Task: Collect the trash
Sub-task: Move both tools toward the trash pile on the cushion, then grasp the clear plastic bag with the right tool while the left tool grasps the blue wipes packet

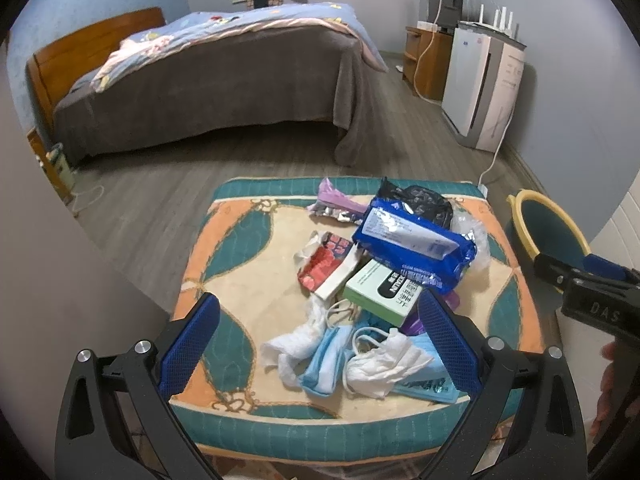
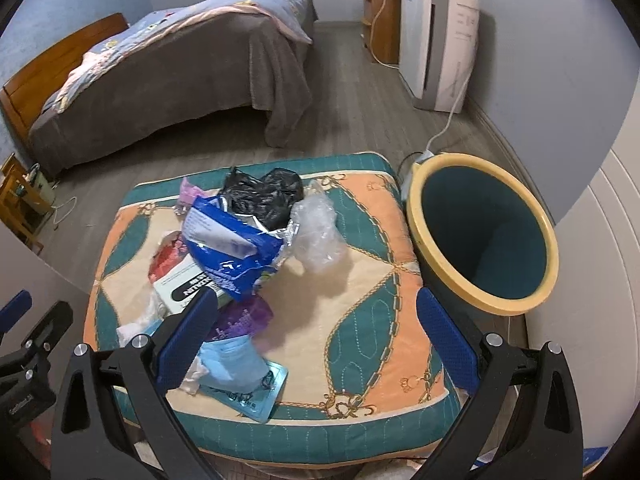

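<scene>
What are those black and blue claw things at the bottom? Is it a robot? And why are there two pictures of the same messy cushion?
No robot: a person holds a grabbing tool in each hand, each with a camera looking along its two blue fingers. One picture is from the left gripper, the other from the right gripper. Both are open and hold nothing. On the patterned cushion lies trash: a blue wipes pack, a black bag, crumpled clear plastic, face masks and a green-and-white box. Beside the cushion stands a yellow-rimmed bin.
</scene>
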{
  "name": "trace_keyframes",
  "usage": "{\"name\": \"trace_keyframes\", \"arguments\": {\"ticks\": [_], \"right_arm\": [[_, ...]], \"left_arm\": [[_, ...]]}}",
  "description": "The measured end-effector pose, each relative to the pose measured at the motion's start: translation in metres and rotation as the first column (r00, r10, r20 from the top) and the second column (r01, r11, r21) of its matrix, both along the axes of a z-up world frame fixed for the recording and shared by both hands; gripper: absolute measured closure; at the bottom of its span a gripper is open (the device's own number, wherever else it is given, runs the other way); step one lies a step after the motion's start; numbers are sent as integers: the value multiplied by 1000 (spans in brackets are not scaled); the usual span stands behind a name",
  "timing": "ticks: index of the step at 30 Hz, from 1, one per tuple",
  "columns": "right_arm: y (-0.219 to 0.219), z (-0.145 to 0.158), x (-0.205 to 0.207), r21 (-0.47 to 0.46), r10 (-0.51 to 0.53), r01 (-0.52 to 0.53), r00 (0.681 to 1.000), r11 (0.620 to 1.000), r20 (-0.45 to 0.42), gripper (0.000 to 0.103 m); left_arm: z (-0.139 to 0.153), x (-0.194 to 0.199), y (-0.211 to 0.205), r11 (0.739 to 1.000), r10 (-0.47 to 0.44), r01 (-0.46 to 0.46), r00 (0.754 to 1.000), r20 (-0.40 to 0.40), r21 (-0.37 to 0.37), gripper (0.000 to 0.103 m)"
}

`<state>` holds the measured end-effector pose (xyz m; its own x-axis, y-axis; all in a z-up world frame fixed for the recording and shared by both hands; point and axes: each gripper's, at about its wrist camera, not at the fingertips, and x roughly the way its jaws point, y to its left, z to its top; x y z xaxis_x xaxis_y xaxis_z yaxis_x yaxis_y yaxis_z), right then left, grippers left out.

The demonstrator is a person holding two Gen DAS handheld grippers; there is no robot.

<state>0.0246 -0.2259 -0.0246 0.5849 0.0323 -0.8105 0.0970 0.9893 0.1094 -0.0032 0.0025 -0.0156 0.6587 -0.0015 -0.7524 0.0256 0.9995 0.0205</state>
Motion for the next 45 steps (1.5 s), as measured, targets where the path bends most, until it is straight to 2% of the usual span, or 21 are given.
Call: {"name": "trace_keyframes", "arguments": {"ticks": [4, 6, 9, 11, 13, 15, 17, 19, 21, 24, 27, 33, 36, 37, 38, 40, 43, 45], "right_arm": [[-2, 3, 3, -5, -31, 31, 999, 1000, 15, 5], [0, 7, 6, -11, 4, -4, 999, 1000, 32, 5], [-1, 17, 9, 29, 95, -98, 991, 995, 90, 5], [-3, 23, 14, 52, 116, -123, 986, 991, 118, 5], [-4, 25, 24, 87, 155, -165, 981, 982, 117, 5], [-4, 28, 33, 71, 176, -184, 979, 980, 107, 5], [-10, 35, 40, 47, 182, -191, 971, 980, 155, 5], [-22, 41, 49, 64, 160, -176, 966, 982, 201, 5], [-33, 38, 57, 95, 131, -154, 969, 984, 211, 5], [-48, 21, 76, 143, 115, -134, 985, 981, 132, 5], [-48, 7, 88, 29, 113, -116, 990, 993, 83, 9], [-51, -37, 118, 55, 109, -105, 991, 993, -73, 11], [-48, -63, 130, 76, 137, -128, 982, 989, -131, 23], [-47, -70, 133, 96, 155, -142, 977, 985, -147, 30], [-45, -76, 133, 105, 166, -151, 973, 983, -158, 42], [-43, -88, 136, 121, 175, -154, 966, 981, -189, 55], [-43, -100, 140, 226, 210, -162, 956, 960, -205, 64], [-41, -105, 139, 279, 238, -173, 946, 944, -219, 83]], "left_arm": [[1, -1, -1, 1000, 10, -10, 999, 31, 10, 5], [2, 2, 0, 1000, -4, 4, 1000, 12, 9, 5], [7, 10, 11, 995, -29, 29, 1000, 2, -93, 5], [15, 19, 22, 992, -20, 21, 1000, 6, -127, 5], [27, 30, 30, 995, 6, -2, 999, 34, -97, 5], [35, 40, 34, 998, 11, -7, 998, 65, -61, 5], [43, 53, 39, 1000, 4, -5, 995, 103, 15, 5], [43, 66, 46, 1000, 6, -8, 995, 100, 25, 5], [36, 77, 53, 1000, 13, -12, 997, 81, -15, 5], [23, 89, 58, 998, -5, 8, 999, 51, -62, 5], [11, 98, 50, 999, -24, 25, 999, 33, -31, 5], [-8, 117, 29, 997, -73, 72, 997, 27, 15, 6], [-22, 127, 12, 991, -133, 133, 991, -6, 25, 7], [-26, 129, 8, 989, -145, 145, 989, -12, 30, 7], [-29, 131, 2, 986, -166, 166, 986, -21, 34, 7], [-35, 134, -9, 980, -195, 197, 980, -34, 37, 7], [-41, 136, -28, 970, -237, 239, 970, -44, 53, 7], [-44, 138, -39, 964, -257, 259, 965, -50, 53, 7]]}}
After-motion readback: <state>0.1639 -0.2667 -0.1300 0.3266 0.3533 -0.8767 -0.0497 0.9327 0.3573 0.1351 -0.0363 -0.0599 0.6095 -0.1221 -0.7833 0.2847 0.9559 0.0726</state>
